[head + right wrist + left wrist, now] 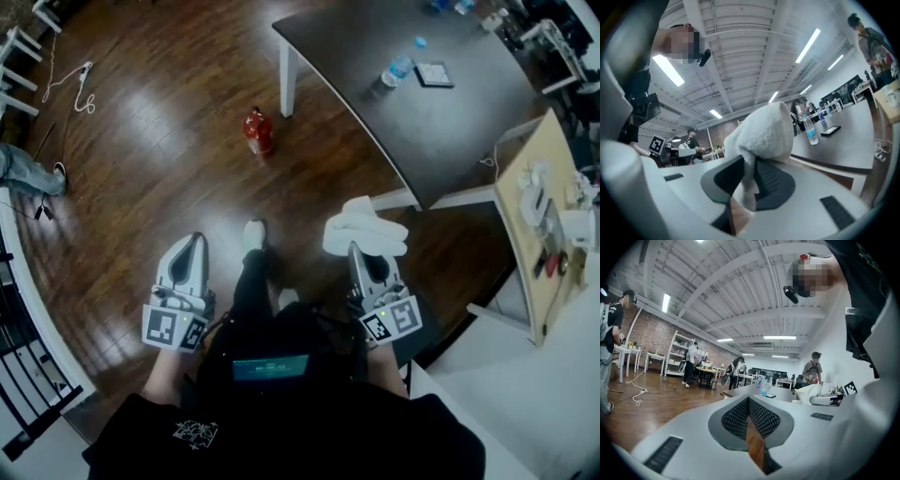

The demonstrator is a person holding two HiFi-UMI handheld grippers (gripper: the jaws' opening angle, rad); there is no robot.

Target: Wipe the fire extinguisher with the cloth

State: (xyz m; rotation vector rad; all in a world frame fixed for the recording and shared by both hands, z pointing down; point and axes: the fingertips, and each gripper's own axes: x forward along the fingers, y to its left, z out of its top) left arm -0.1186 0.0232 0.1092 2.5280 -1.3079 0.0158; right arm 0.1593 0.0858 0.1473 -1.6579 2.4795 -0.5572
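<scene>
Right gripper (362, 249) tight on cloth (364, 228)

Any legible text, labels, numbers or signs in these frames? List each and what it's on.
Nothing can be read.
White print on the person's black top: too blurred.
Teal screen at the chest: too small.
Fire extinguisher label: too small.
Water bottle label: too small.
Square markers on the cubes: patterns only, no letters.

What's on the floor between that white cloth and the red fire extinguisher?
Nothing: the head view shows only bare wooden floor between the cloth and the fire extinguisher.
</scene>
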